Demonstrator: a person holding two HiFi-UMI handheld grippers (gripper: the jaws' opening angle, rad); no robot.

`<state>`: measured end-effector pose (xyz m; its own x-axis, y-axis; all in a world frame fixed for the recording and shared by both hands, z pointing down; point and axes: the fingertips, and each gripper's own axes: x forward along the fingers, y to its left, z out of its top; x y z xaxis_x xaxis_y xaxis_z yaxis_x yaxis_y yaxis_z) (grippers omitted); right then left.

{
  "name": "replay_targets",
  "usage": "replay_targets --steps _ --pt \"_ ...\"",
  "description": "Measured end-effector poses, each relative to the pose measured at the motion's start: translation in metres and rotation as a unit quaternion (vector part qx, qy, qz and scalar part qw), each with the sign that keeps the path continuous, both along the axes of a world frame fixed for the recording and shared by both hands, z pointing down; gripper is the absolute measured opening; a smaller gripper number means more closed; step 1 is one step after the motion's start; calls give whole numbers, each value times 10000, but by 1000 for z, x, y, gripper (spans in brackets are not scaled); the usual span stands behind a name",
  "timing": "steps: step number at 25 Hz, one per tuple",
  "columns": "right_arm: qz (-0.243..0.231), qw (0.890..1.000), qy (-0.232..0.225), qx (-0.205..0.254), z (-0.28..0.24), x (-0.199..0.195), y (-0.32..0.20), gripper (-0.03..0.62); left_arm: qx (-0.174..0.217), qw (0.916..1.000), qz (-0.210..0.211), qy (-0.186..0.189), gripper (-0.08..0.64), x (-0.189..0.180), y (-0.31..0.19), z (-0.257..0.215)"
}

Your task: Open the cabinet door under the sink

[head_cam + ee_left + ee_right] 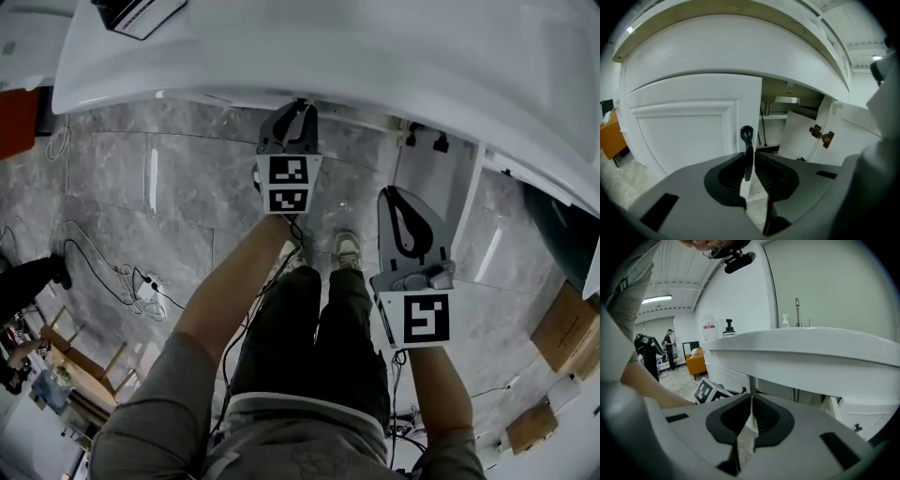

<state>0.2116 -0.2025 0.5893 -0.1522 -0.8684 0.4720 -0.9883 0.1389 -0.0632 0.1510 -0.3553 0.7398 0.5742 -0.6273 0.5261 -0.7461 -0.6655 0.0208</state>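
So the left gripper (749, 158) is reaching in under the white sink counter (375, 56), and its jaws are pinching the black door handle (746, 137) of the left cabinet door (689, 126). The pads are sitting narrow, one on each side of the handle's bar, and the knob end is poking up just above the tips. The handle is sitting right at the door's inner edge. That door is looking flush with the cabinet front, though I can't tell whether it's cracked open at all.

Next to it, the right cabinet door (806, 136) is hanging open, showing a brownish hinge (821, 135) on its inside face and a bit of the dark cabinet interior with some thin pipes or rods running down.

The right gripper (751, 398) is hanging near the counter's front edge and a bit back from it, off to the right of the left one. Its jaws are closed tip to tip with nothing between them. Its own view is looking along the counter, where a faucet (797, 310) and a pump bottle (786, 320) are standing on top.

From the head view, the person is standing on a grey marble-look floor (141, 187), with a shoe (347, 248) showing between the two grippers and some cables (131, 277) lying off to the left.
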Motion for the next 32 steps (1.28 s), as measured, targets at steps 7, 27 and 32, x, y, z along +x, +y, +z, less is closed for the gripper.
replay_targets --steps 7,27,32 --pt "29 10000 43 -80 3 -2 12 34 91 9995 218 -217 58 -3 2 0" --pt "-797 9936 -24 -801 36 -69 56 34 335 9850 1676 250 55 -71 83 3" --pt "-1137 9892 -63 -924 42 -97 46 34 373 9731 2259 256 55 -93 97 4"
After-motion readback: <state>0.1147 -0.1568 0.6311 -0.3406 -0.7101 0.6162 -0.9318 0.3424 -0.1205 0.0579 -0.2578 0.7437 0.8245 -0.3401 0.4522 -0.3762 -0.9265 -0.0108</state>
